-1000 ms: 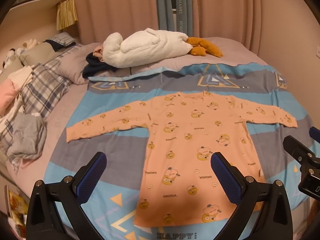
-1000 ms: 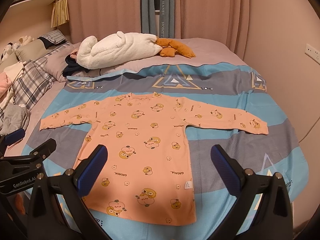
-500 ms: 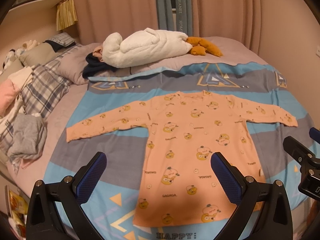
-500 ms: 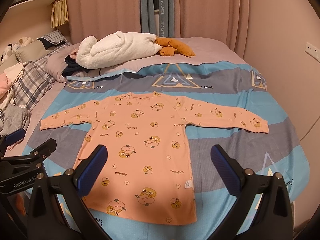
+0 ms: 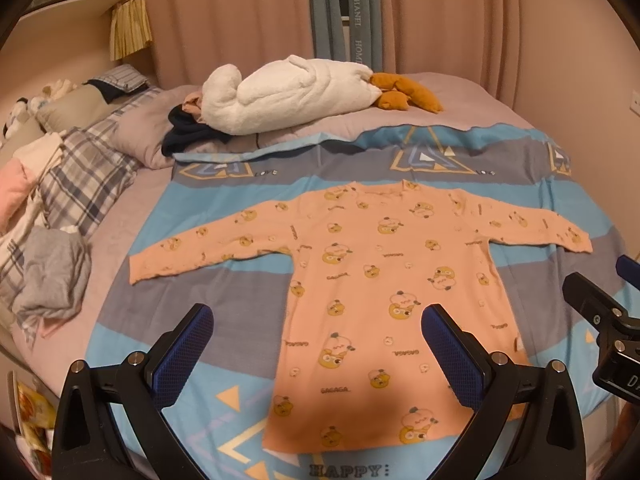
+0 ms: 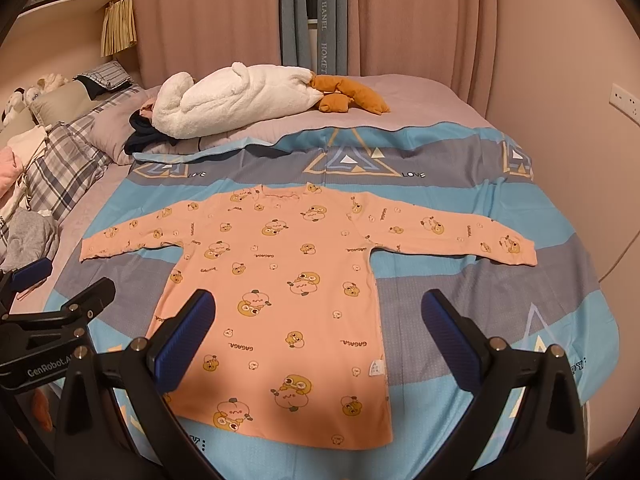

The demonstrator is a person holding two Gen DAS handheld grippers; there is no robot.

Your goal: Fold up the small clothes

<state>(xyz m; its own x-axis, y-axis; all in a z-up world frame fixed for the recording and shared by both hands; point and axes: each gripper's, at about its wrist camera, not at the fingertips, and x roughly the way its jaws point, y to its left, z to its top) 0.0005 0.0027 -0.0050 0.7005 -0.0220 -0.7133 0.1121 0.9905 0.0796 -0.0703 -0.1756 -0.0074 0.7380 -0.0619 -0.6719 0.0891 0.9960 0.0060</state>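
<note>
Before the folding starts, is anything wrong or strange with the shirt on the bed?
Nothing stands out. The orange shirt lies flat on the blue blanket, both sleeves spread out, with no visible stain or tear. Both the left gripper and the right gripper are open above its hem, touching nothing.

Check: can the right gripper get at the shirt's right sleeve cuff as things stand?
Probably yes. The right gripper is open and empty, and the sleeve cuff lies flat on the blue bedspread with nothing over it.
</note>
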